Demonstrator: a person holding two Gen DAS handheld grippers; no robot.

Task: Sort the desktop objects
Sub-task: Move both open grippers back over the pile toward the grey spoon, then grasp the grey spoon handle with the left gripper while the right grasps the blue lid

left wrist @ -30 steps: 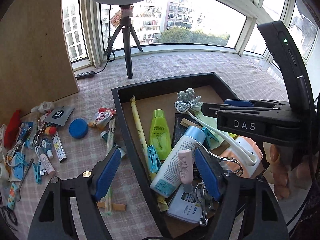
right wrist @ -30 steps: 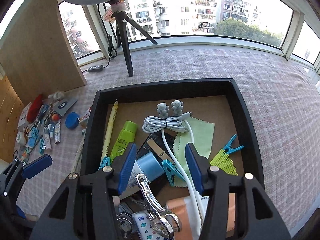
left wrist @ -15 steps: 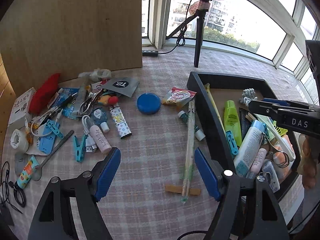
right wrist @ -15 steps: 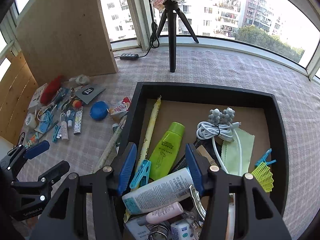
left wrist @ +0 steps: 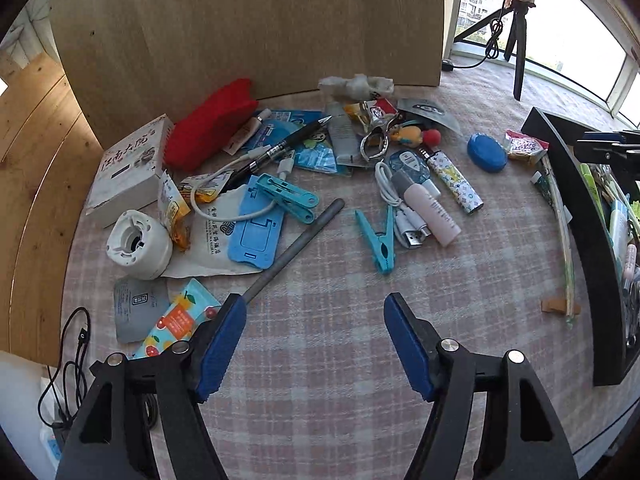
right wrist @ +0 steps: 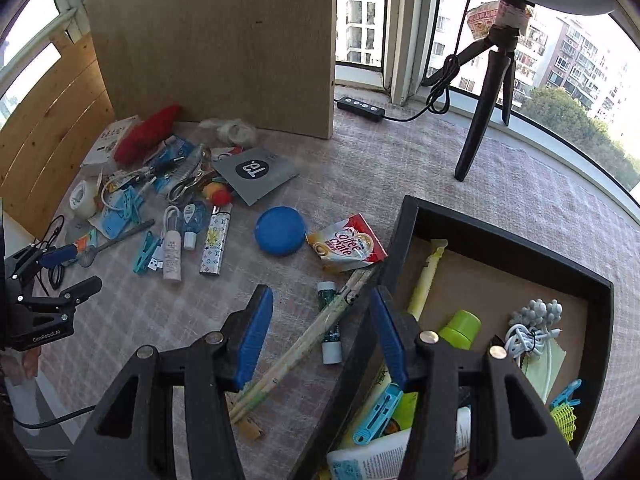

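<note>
Clutter (left wrist: 304, 184) was heaped so tight on the desk (left wrist: 320, 360), well left of the black tray (right wrist: 500, 232), that your empty, wide-spread left tongs (left wrist: 314, 344) and right tongs (right wrist: 320, 332) risked snagging tangled cables.

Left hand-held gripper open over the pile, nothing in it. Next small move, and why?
Probably ease the left hand-held gripper forward and down onto the teal clothespin. It is open and empty, the clothespin lies nearly straight ahead on bare cloth, apart from the grey rod, and the black tray already holds similar clips.
</note>
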